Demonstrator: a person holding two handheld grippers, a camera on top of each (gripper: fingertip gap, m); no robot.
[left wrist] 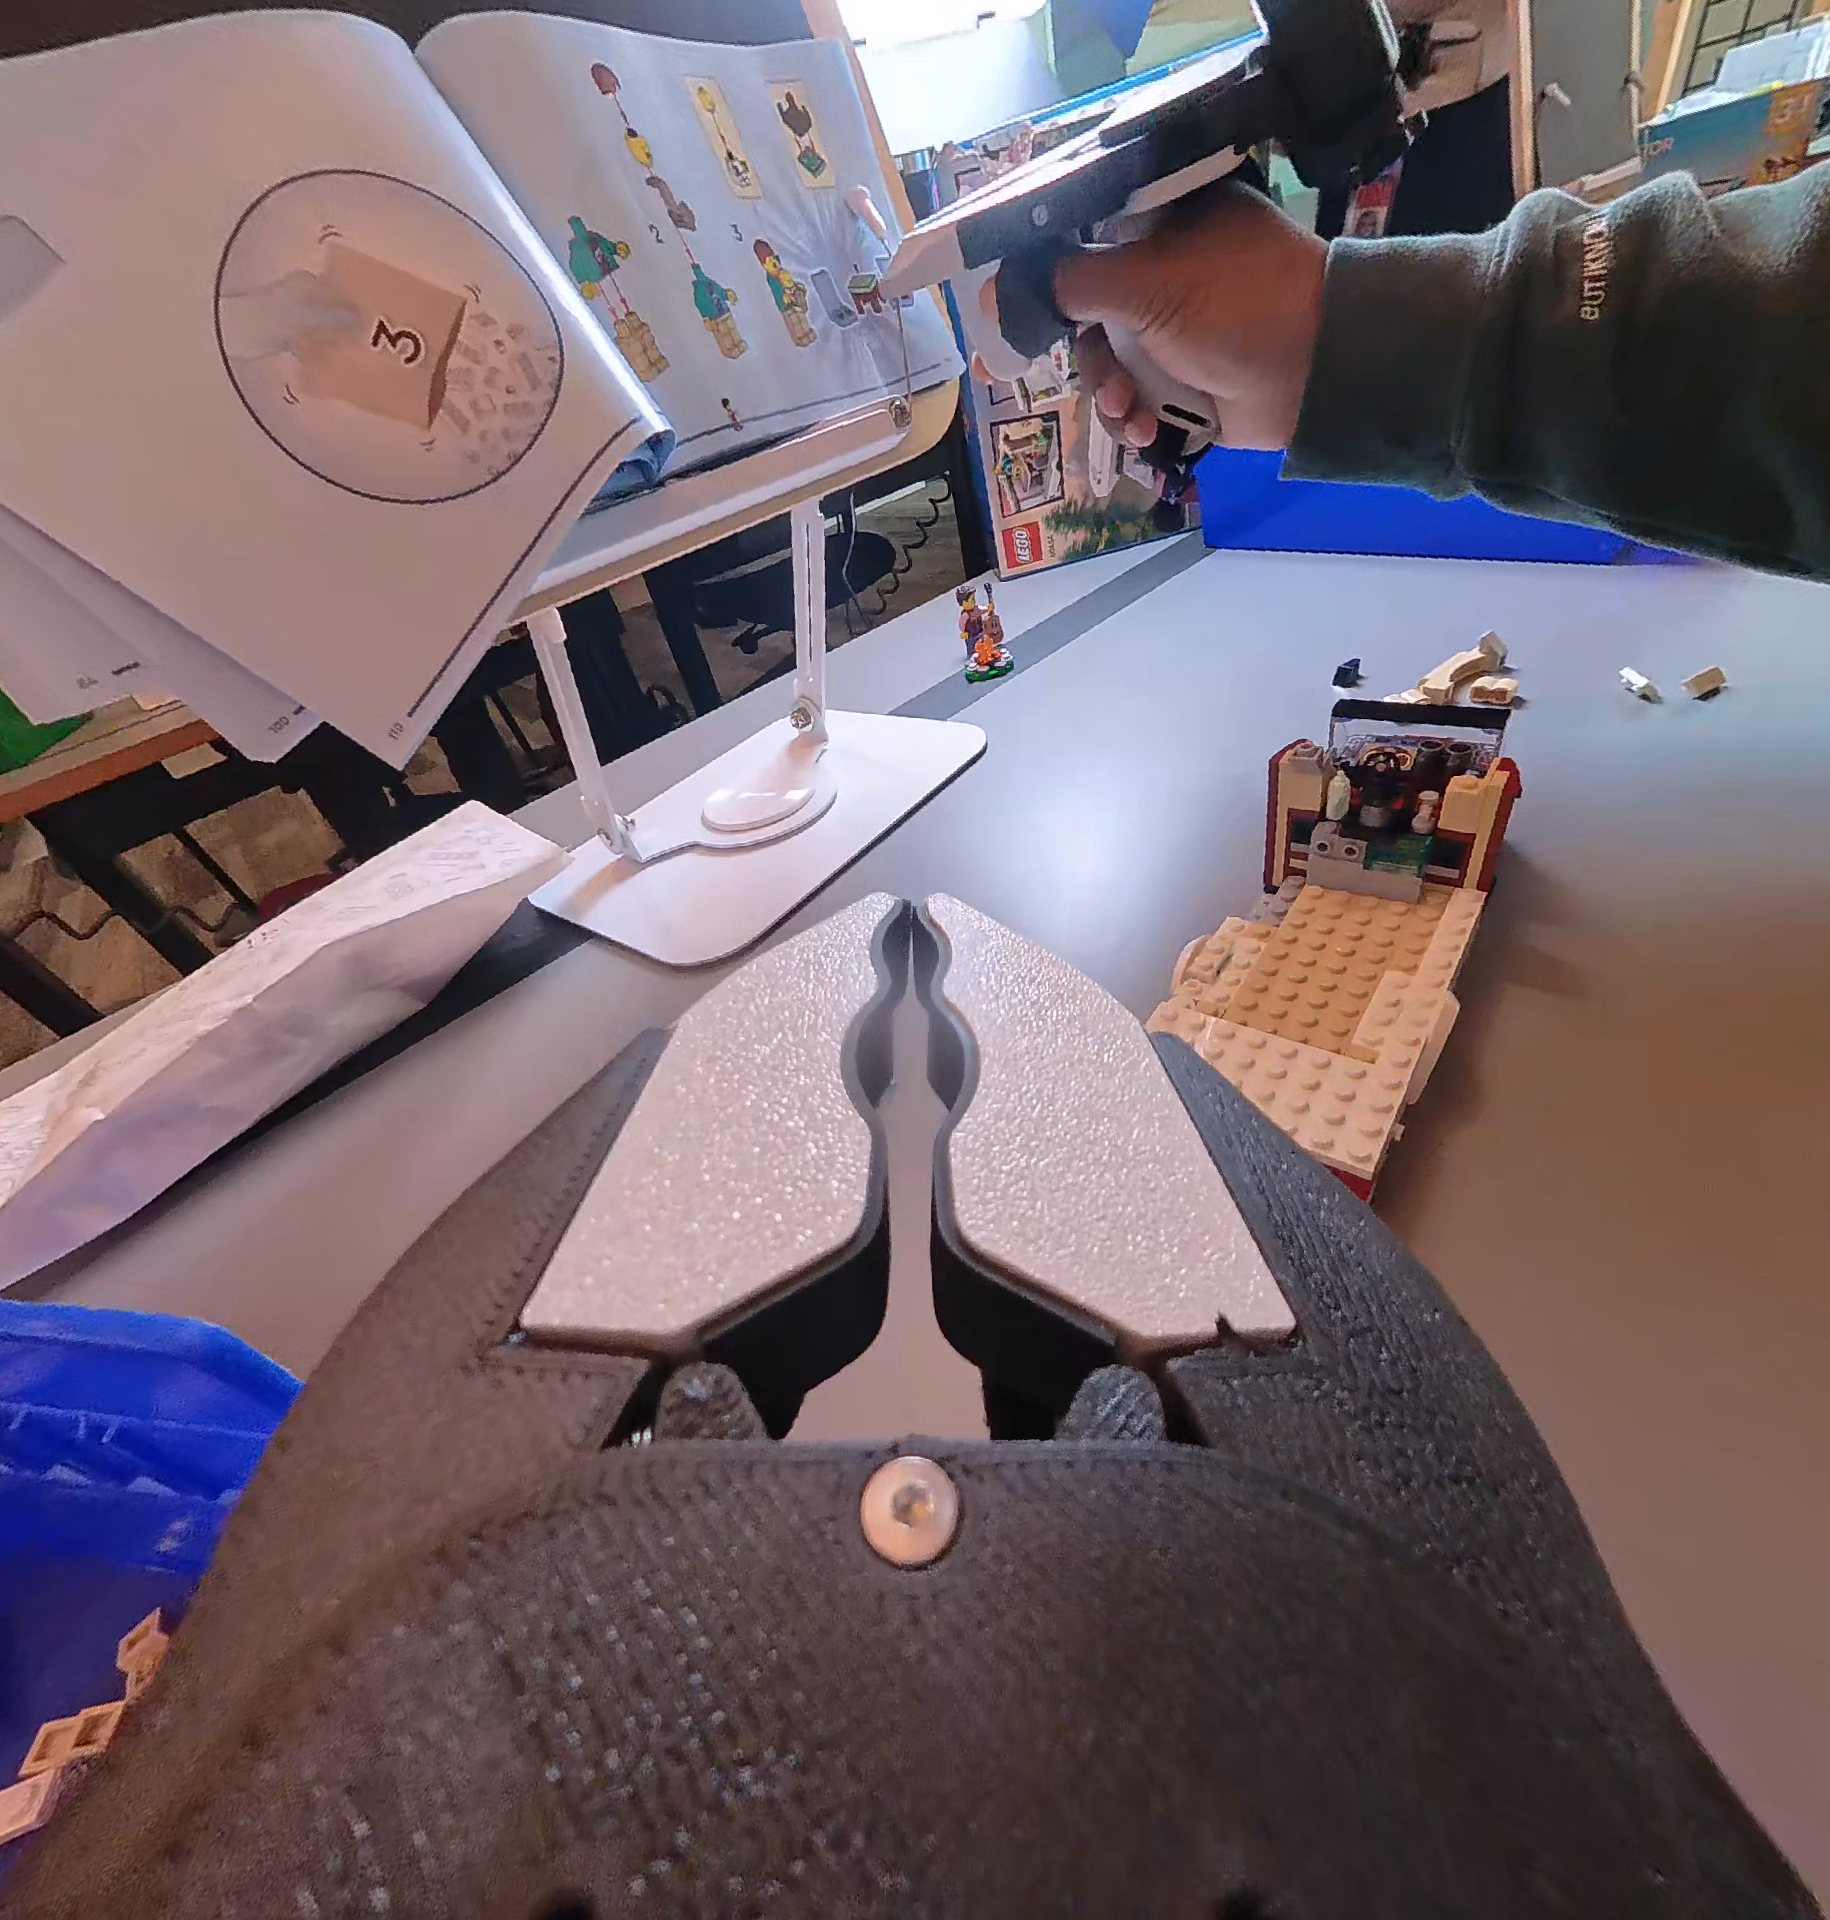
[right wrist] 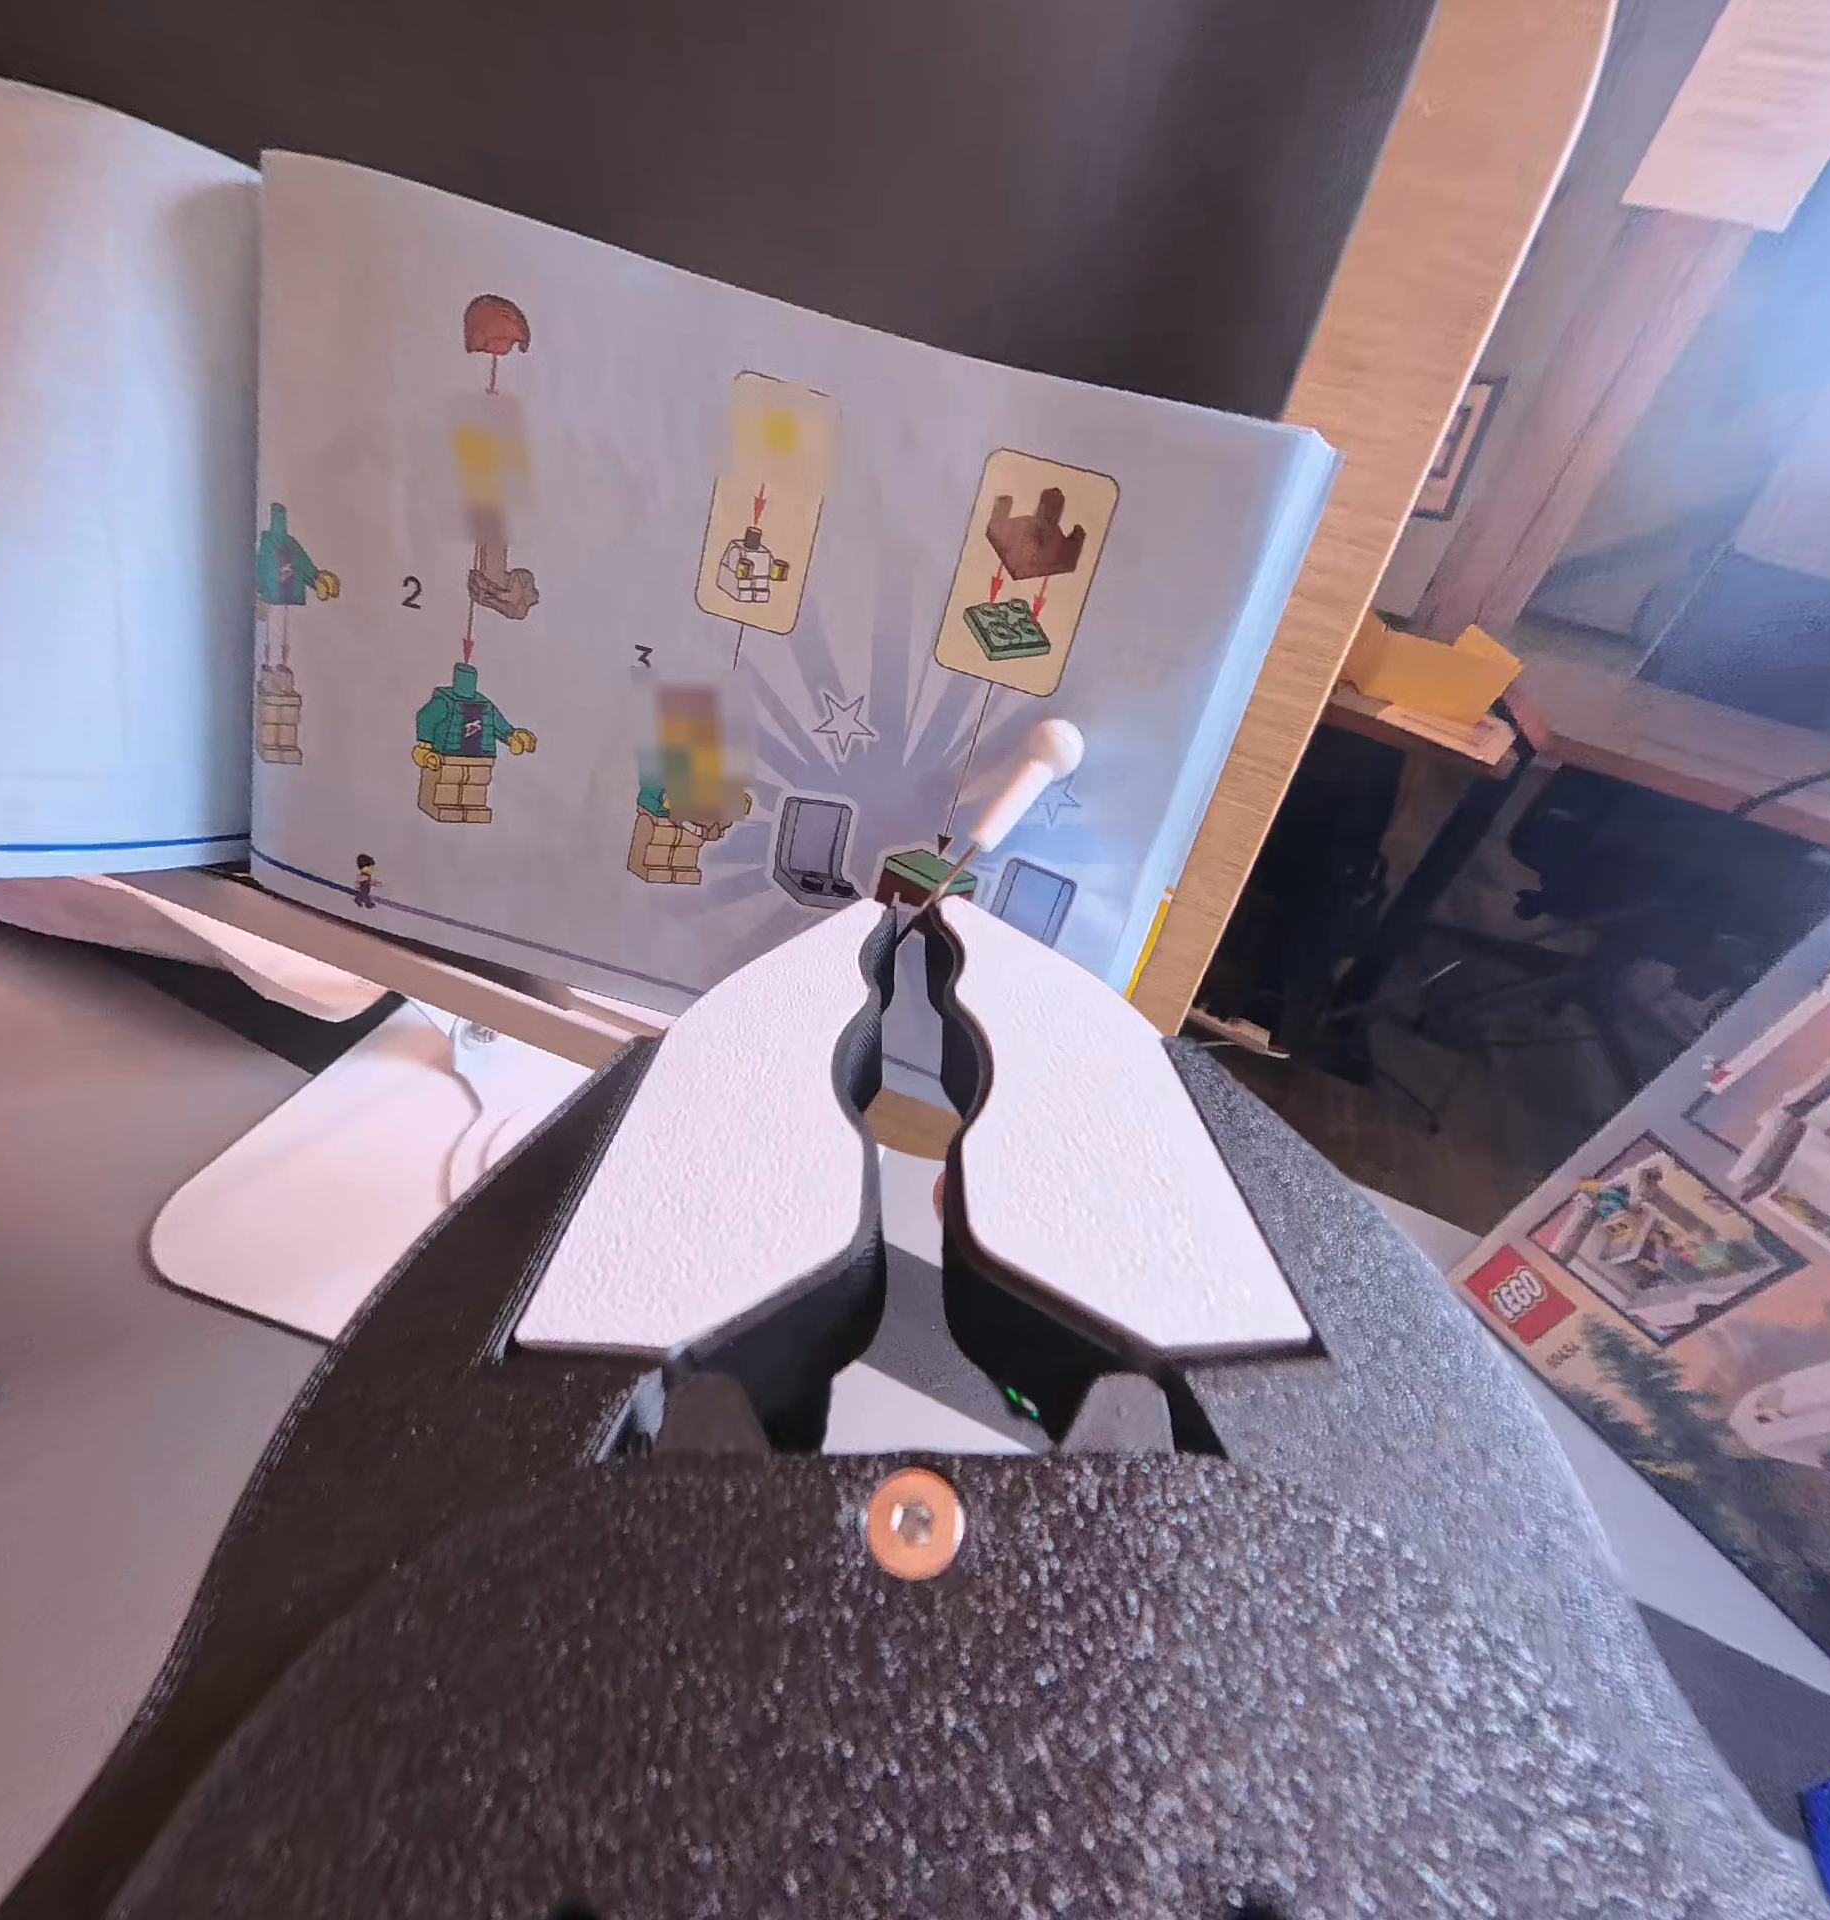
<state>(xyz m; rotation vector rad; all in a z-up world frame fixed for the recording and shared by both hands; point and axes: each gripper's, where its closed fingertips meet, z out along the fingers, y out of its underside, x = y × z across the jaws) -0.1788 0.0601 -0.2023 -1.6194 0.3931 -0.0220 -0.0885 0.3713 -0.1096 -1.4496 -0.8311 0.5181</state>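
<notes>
My right gripper (right wrist: 916,914) is at the lower right of an open instruction booklet (right wrist: 682,582) on a white stand. It is shut on the stand's thin page-holder wire (right wrist: 952,878), which runs slantwise between the fingertips and ends in a white cap (right wrist: 1041,764). The left wrist view shows this gripper (left wrist: 890,281) raised at the booklet (left wrist: 267,312), held by a hand in a dark sleeve. My left gripper (left wrist: 913,914) is shut with nothing between its pads. It hovers over the grey table (left wrist: 1617,1143), between the stand's base (left wrist: 786,831) and a tan and red brick-built vehicle (left wrist: 1347,977).
A white paper bag (left wrist: 267,987) lies at the left. A blue bin with tan pieces (left wrist: 80,1455) is at the lower left. A minifigure (left wrist: 984,634) and loose pieces (left wrist: 1462,665) sit farther back. A toy box (right wrist: 1669,1247) stands at the right. The tips of one gripper are about 35 cm away from the tips of the other.
</notes>
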